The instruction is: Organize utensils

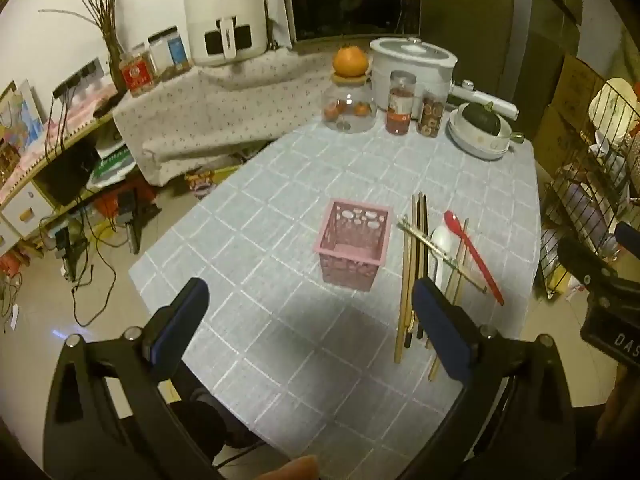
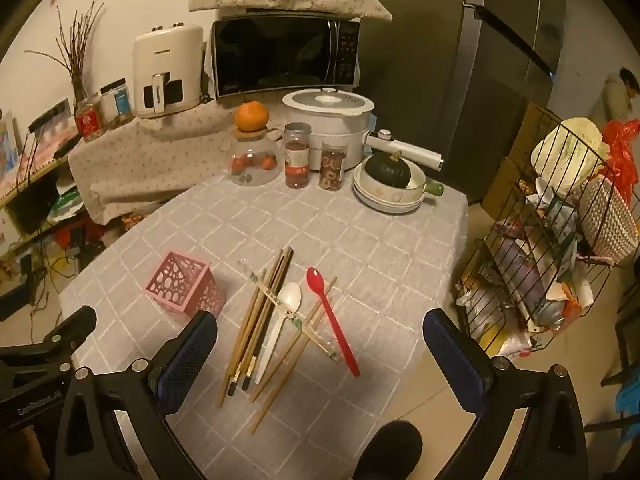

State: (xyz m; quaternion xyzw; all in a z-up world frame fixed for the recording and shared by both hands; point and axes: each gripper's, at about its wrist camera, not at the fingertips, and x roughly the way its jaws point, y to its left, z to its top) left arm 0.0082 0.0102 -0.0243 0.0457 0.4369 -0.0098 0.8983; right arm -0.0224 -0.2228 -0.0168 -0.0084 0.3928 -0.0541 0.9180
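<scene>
A pink perforated holder (image 1: 354, 244) (image 2: 182, 286) stands upright and empty on the grey checked tablecloth (image 1: 280, 340) (image 2: 380, 264). To its right lies a loose pile of utensils: several wooden chopsticks (image 1: 408, 280) (image 2: 256, 324), a white spoon (image 1: 440, 240) (image 2: 288, 300) and a red spoon (image 1: 476, 256) (image 2: 332, 320). My left gripper (image 1: 310, 300) hangs open above the near table, short of the holder. My right gripper (image 2: 320, 332) is open too, its blue pads (image 2: 188, 356) straddling the pile from above. Nothing sits between either pair of fingers.
At the table's far end stand a glass jar topped with an orange (image 2: 252, 148), two spice jars (image 2: 297, 156), a white cooker (image 2: 328, 120) and stacked bowls holding a dark squash (image 2: 388, 180). A wire rack (image 2: 552, 264) stands off the right edge. Cables cover the floor (image 1: 80, 264) on the left.
</scene>
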